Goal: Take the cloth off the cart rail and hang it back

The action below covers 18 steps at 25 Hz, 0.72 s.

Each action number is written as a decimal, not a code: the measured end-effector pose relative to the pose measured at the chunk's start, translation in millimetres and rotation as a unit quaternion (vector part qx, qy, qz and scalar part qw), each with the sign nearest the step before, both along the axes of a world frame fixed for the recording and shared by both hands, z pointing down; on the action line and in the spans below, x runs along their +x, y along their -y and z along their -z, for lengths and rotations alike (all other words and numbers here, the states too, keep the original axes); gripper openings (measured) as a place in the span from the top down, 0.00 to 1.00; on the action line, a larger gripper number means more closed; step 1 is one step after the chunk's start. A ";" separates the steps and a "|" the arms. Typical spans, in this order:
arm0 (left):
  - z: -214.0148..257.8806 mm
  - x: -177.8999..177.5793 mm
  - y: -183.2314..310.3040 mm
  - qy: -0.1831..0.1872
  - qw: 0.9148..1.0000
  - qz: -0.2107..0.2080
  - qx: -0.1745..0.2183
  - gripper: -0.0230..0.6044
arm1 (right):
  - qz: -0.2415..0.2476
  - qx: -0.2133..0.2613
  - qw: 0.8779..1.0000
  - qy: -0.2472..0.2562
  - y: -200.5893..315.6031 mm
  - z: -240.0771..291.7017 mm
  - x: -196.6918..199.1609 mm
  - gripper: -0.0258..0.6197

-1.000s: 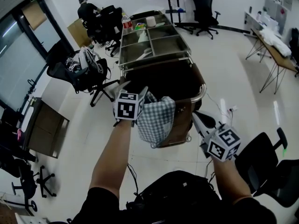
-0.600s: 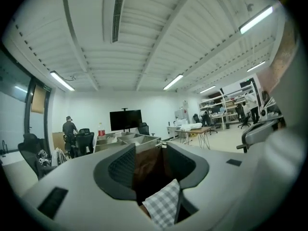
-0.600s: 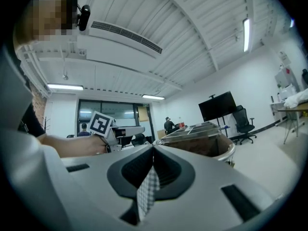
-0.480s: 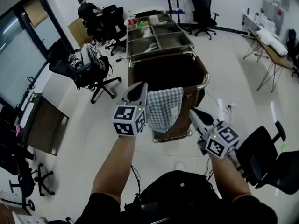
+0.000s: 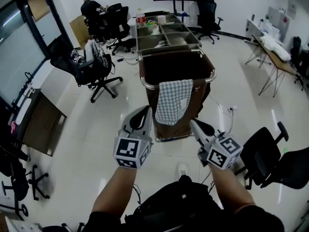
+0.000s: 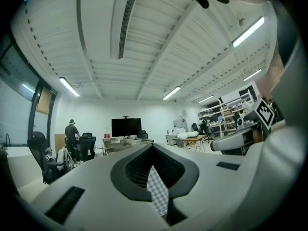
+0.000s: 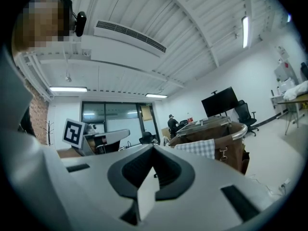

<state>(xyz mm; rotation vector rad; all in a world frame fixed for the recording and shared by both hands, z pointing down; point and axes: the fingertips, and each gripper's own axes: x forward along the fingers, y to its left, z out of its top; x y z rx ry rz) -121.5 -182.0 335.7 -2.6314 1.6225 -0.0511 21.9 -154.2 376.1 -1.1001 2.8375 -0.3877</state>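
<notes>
A blue-and-white checked cloth hangs draped over the near chrome rail of a cart with a brown bag. My left gripper is drawn back from it, a short way to its lower left, shut with nothing in it. In the left gripper view the shut jaws leave a narrow slit through which the distant cloth shows. My right gripper hangs below and to the right of the cloth, also shut and empty. The right gripper view shows the cloth on the rail off to the right.
The cart's steel trays lie beyond the bag. Black office chairs stand at the left and one at the near right. A folding table is at the far right. A person stands at the back.
The left gripper has let go of the cloth, shut and pulled back toward me. The right gripper has also drawn back. The cloth now hangs flat on the rail.
</notes>
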 end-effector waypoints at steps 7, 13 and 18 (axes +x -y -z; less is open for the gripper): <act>-20.6 -30.0 -78.3 -0.032 0.999 0.005 -0.002 0.96 | -0.021 -0.022 1.000 0.000 -60.1 -13.0 5.4 0.94; -55.5 -29.3 -110.2 -0.064 0.997 0.011 -0.042 0.96 | -0.034 -0.028 0.998 -0.036 -86.7 -31.8 7.8 0.94; -62.4 -12.3 -126.5 -0.040 0.999 -0.004 -0.033 0.96 | -0.029 -0.026 0.998 -0.051 -90.9 -37.3 3.1 0.94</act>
